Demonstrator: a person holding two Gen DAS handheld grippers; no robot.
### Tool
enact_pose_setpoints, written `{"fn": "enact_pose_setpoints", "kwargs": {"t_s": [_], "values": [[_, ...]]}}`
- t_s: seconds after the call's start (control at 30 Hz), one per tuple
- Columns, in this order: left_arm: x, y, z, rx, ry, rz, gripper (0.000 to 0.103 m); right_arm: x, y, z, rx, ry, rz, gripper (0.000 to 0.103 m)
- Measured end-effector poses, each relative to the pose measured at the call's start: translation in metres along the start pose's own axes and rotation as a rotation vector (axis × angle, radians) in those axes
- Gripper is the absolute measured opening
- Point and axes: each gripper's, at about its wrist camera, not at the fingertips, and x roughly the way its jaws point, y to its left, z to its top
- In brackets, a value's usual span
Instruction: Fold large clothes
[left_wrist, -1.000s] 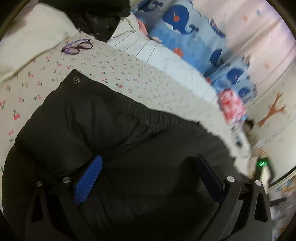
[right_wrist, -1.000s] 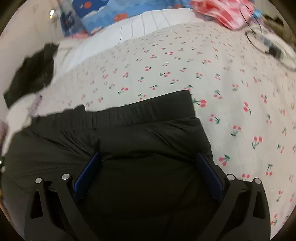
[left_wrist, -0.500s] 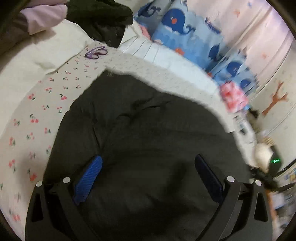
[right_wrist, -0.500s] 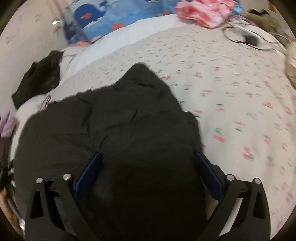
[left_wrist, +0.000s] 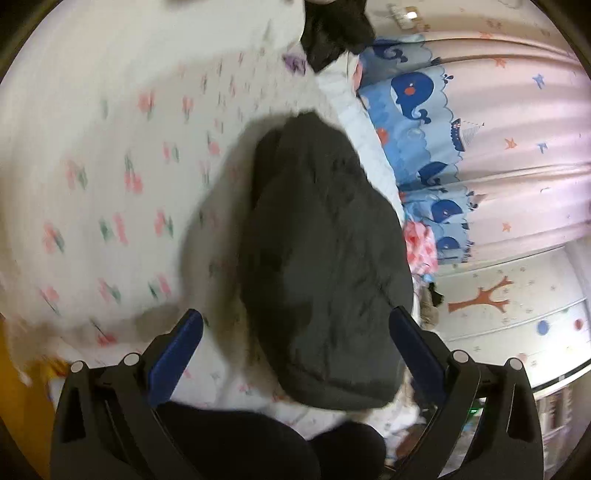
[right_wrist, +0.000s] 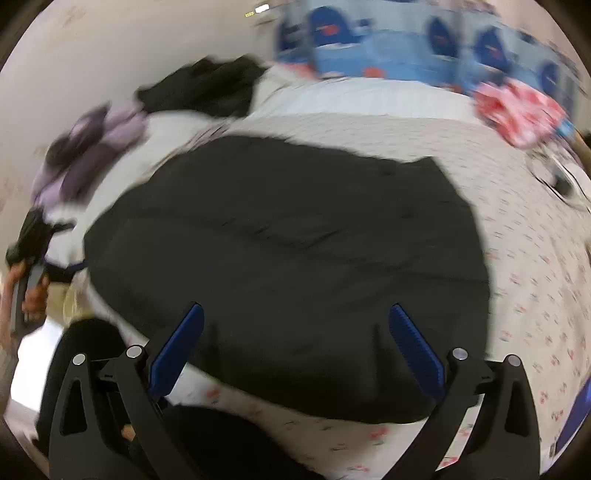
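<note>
Heavy motion blur, sheet (left_wrist: 110, 155) print smeared. Black garment (right_wrist: 288, 266) flat on bed (folded, lumpy), ahead of both grippers. Left gripper (left_wrist: 295, 332) spread, empty; right gripper (right_wrist: 295, 328) spread, empty. Black pile (right_wrist: 207, 88), pink cloth (right_wrist: 517, 110) behind.

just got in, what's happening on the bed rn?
A person with a handheld gripper in each hand is folding a large black garment on the cherry-print bedsheet. It lies in a folded bundle on the sheet. The left gripper and right gripper are both open and hold nothing, with the bundle in front of them. Other clothes sit near the far edge of the bed. Both views are motion-blurred.
</note>
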Motion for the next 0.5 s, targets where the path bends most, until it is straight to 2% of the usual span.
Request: {"fn": "enact_pose_setpoints", "kwargs": {"t_s": [0.1,0.17,0.2,0.23,0.27,0.33,0.4,0.47,0.5], "values": [[0.022,-0.001,-0.007,-0.021,0.031,-0.041,0.096,0.006,0.047,-0.002,-0.14,0.007,0.015,0.097],[0.035,-0.007,-0.007,-0.02,0.044,-0.065,0.096,0.011,0.078,-0.002,-0.253,0.011,-0.009,0.097],[0.04,-0.009,-0.007,-0.014,0.047,-0.054,0.096,0.016,0.088,-0.002,-0.3,0.023,-0.029,0.097],[0.048,-0.012,-0.005,-0.007,0.049,-0.03,0.096,0.023,0.098,-0.002,-0.351,0.039,-0.061,0.097],[0.051,-0.014,-0.003,-0.01,0.048,-0.029,0.096,0.036,0.11,-0.005,-0.433,0.062,-0.143,0.097],[0.048,-0.028,-0.004,0.002,0.033,-0.058,0.096,0.058,0.126,-0.01,-0.558,0.107,-0.262,0.097],[0.035,-0.052,-0.009,0.077,-0.001,-0.098,0.096,0.067,0.122,-0.006,-0.505,0.112,-0.269,0.097],[0.028,-0.073,-0.013,0.154,-0.013,-0.124,0.096,0.062,0.088,0.011,-0.243,0.087,-0.134,0.097],[0.029,-0.073,-0.012,0.154,-0.008,-0.124,0.096,0.06,0.072,0.018,-0.121,0.073,-0.072,0.097]]}}
